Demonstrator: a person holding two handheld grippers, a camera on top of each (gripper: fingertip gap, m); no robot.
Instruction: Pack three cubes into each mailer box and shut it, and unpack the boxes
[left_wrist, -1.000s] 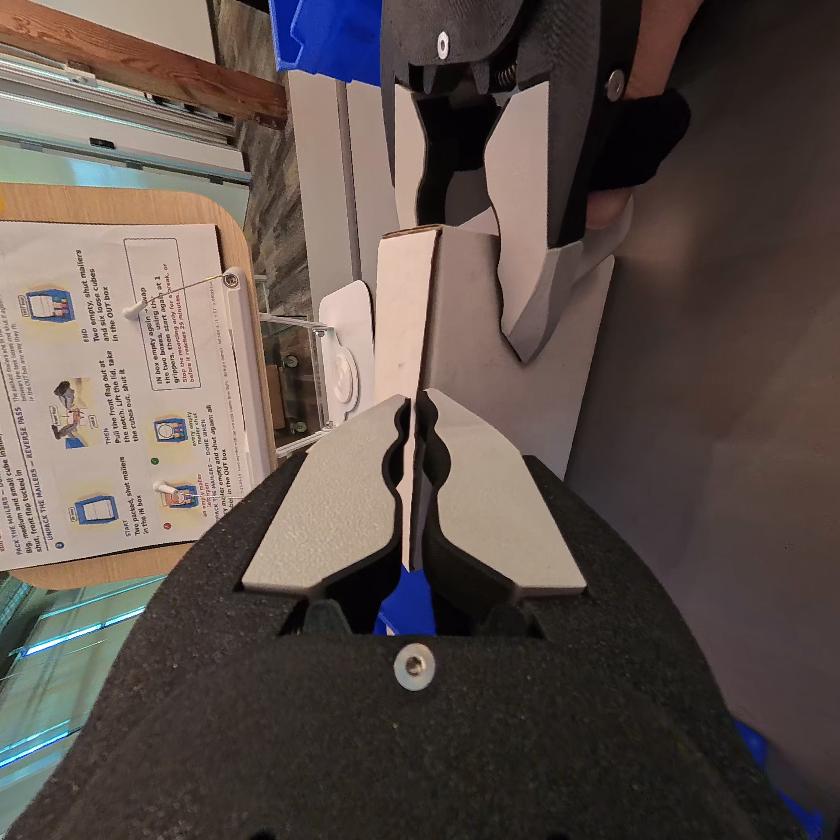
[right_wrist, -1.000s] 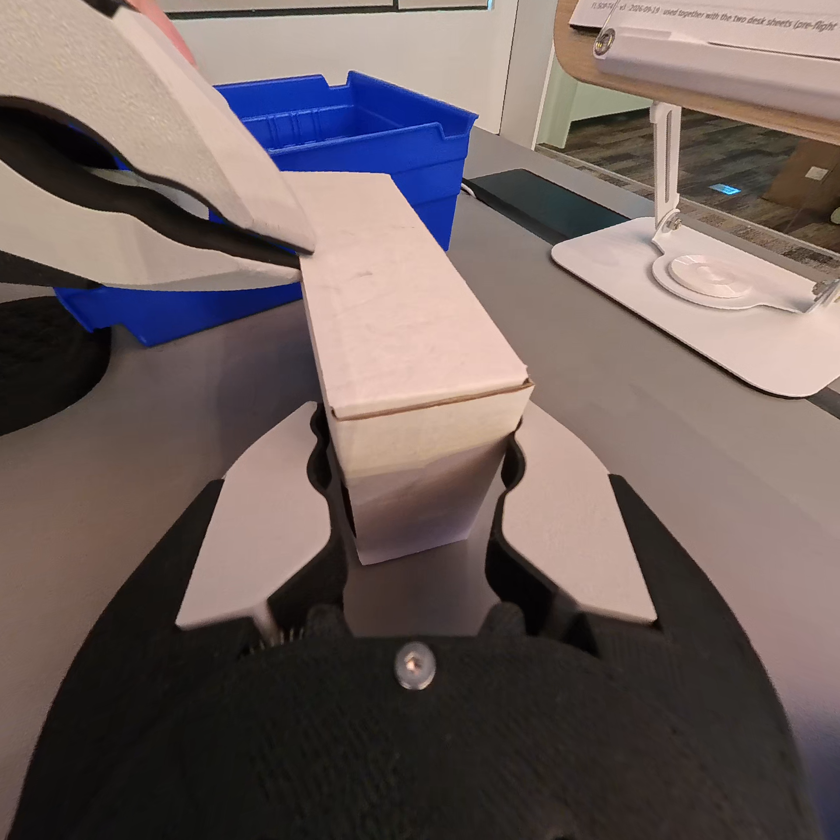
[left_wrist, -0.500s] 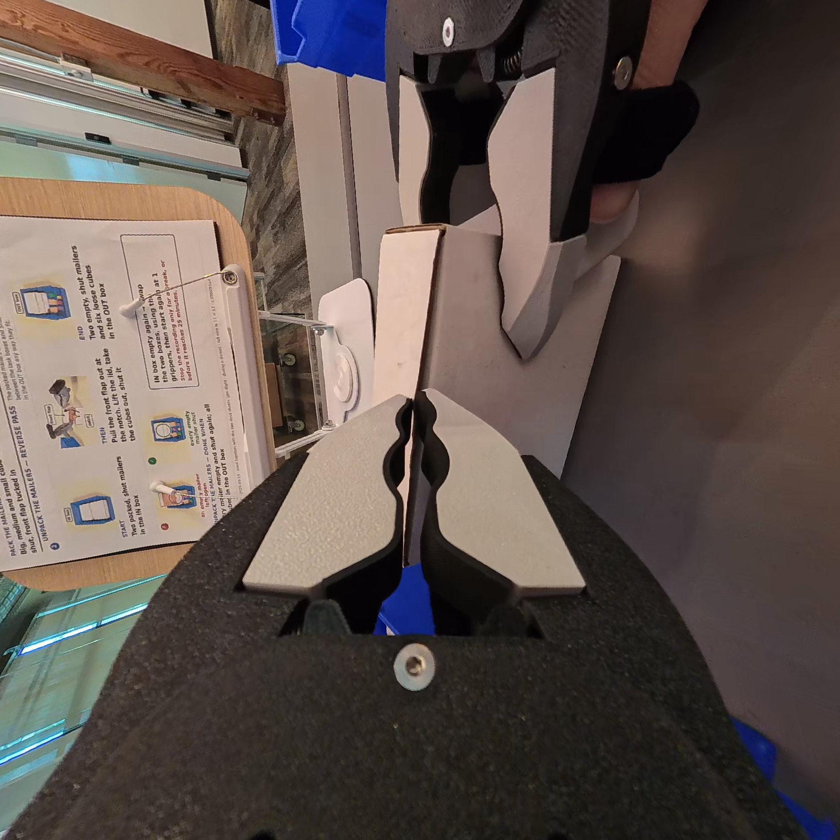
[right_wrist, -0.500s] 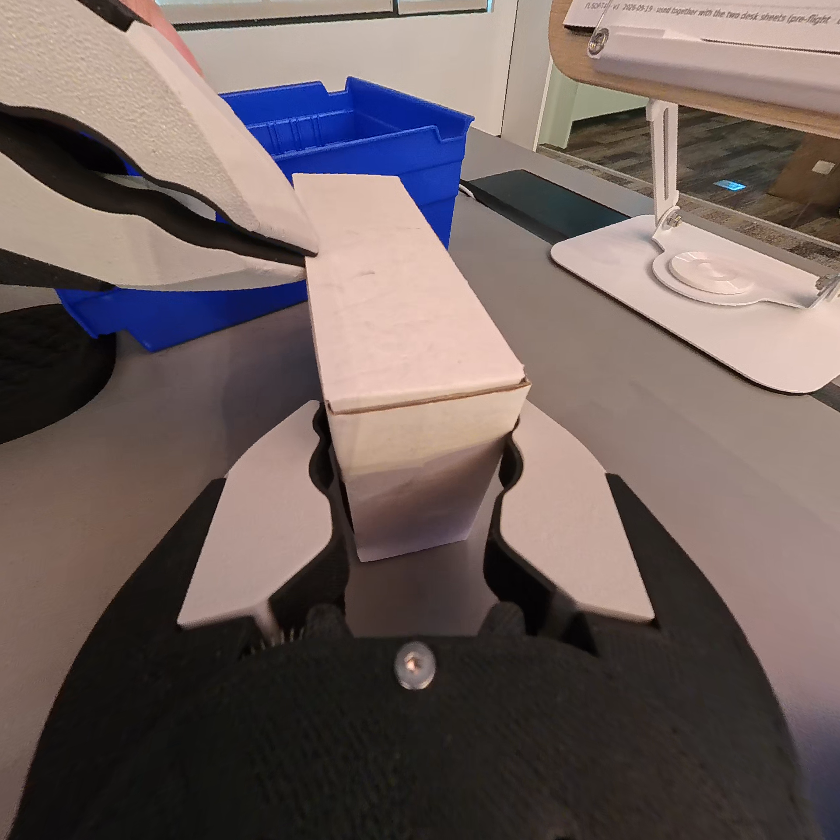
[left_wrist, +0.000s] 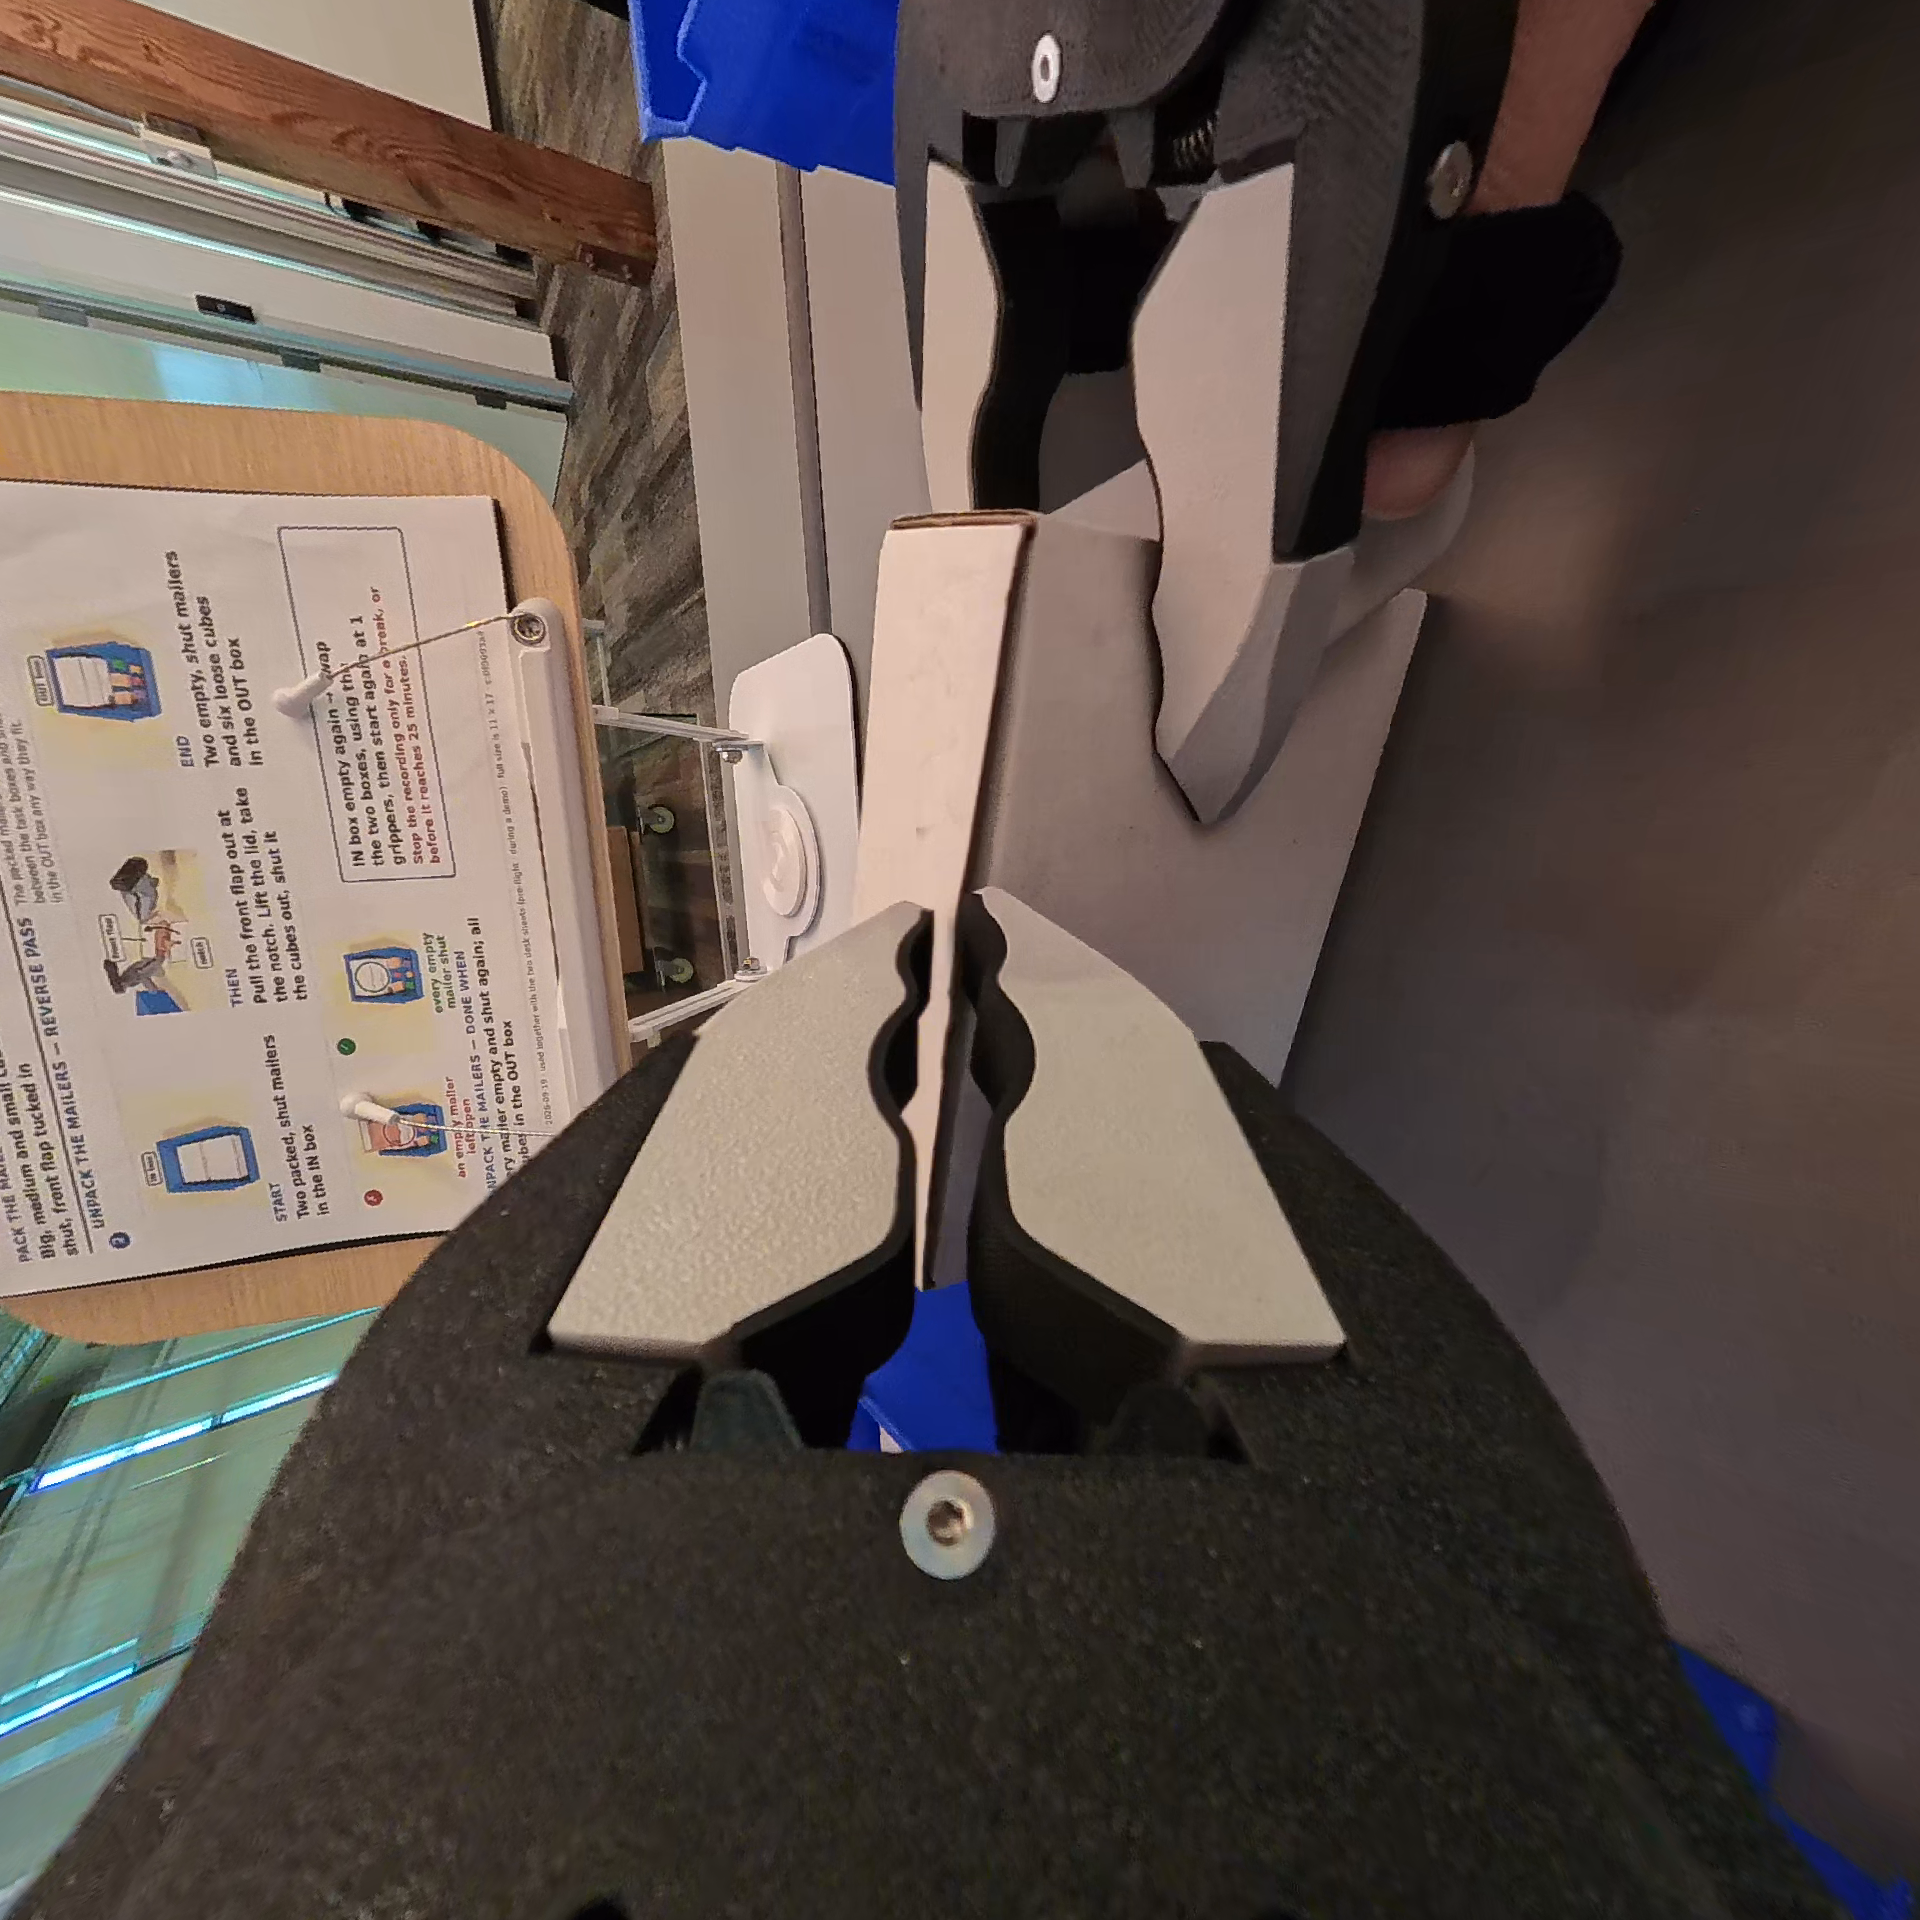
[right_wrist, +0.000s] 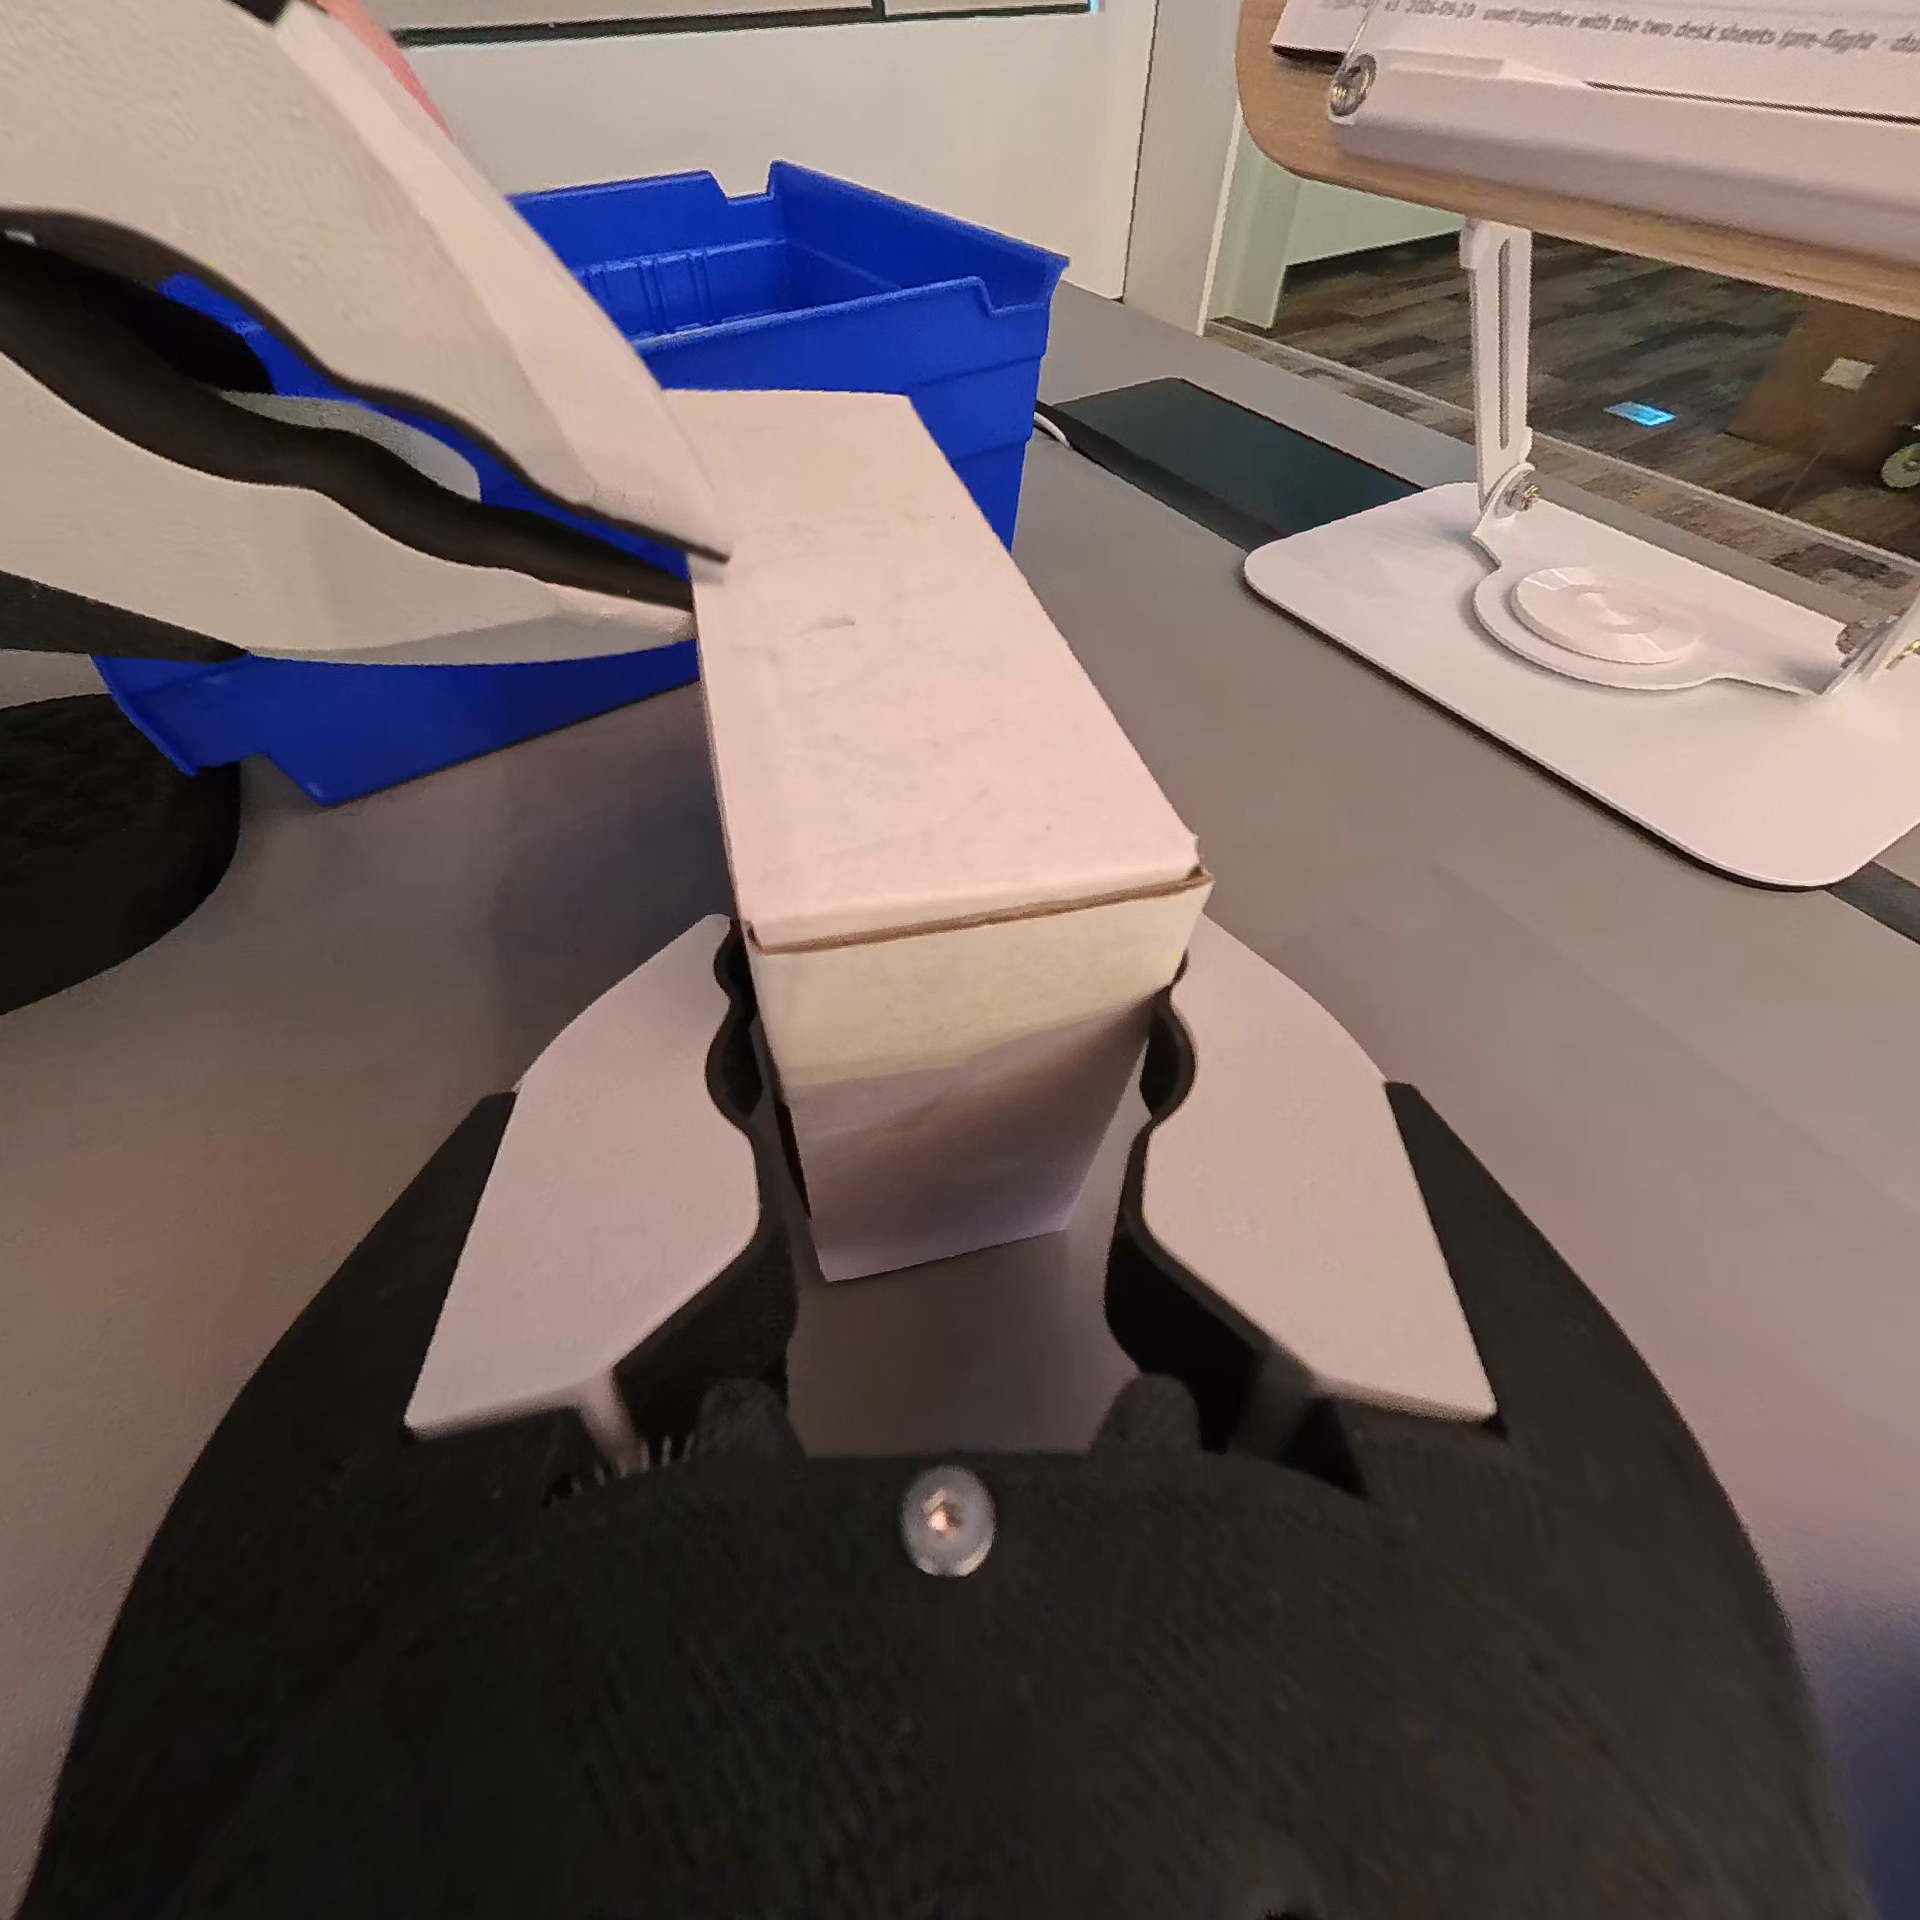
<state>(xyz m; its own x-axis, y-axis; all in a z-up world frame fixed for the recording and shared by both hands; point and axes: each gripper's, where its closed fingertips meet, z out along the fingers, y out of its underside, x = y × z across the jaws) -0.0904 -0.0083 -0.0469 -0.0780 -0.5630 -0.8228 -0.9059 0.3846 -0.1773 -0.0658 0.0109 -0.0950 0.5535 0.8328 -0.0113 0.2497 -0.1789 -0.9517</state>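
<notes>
A shut white mailer box (right_wrist: 914, 727) stands on its narrow side on the grey table (right_wrist: 1455, 1039). My right gripper (right_wrist: 961, 1039) is shut on the box's near end, one finger on each flat side. My left gripper (left_wrist: 948, 914) is shut on a thin cardboard edge of the box (left_wrist: 1091, 831). In the right wrist view the left gripper (right_wrist: 707, 582) pinches the box's upper left edge. In the left wrist view a finger (left_wrist: 1236, 623) of the right gripper lies on the box's face. No cubes show.
A blue bin (right_wrist: 831, 343) stands just behind the box. A white stand base (right_wrist: 1558, 675) carries a wooden board with an instruction sheet (left_wrist: 260, 831) at the right. A black round pad (right_wrist: 94, 831) lies at the left, a dark flat slab (right_wrist: 1226, 447) behind. There is about 6 cm between the tips of the two grippers.
Both grippers keep their hold on the box. The box and views have shifted only very slightly.
</notes>
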